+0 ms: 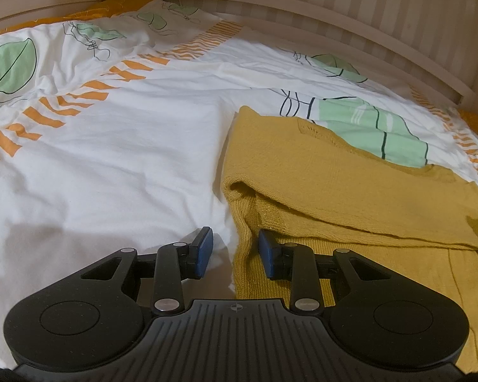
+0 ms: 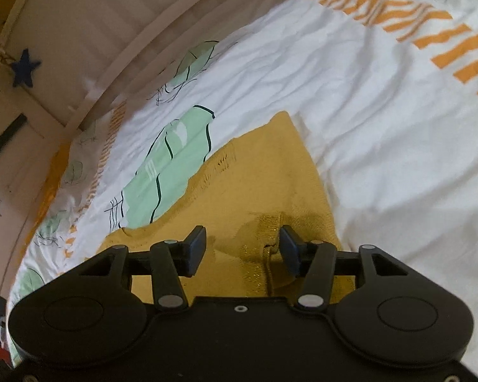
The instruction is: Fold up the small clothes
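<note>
A mustard-yellow knitted garment point(image 1: 350, 184) lies partly folded on the bed, on a white duvet cover point(image 1: 127, 146) printed with green leaves and orange stripes. All places below are given relative to the garment.

Left tongs point(image 1: 235, 253): hang over the garment's near left edge. Blue pads stand apart; the left pad point(image 1: 205, 251) is over bare duvet, the right pad point(image 1: 266, 254) over the knit. The garment's edge runs between them, but neither pad presses on it. Nothing held.

Right tongs point(image 2: 242, 250): poised over the middle of the garment, close above the top folded layer. Jaws part open with a clear gap. A raised ridge of knit point(image 2: 271, 248) sits just beside the right pad point(image 2: 288, 251); whether it touches the pad cannot be told. No grip visible.

Beyond the garment's far edge, a green leaf print shows on the duvet, then the pale slatted bed rail point(image 1: 350, 22). A dark blue star point(image 2: 25, 68) hangs past the rail in the right wrist view.
</note>
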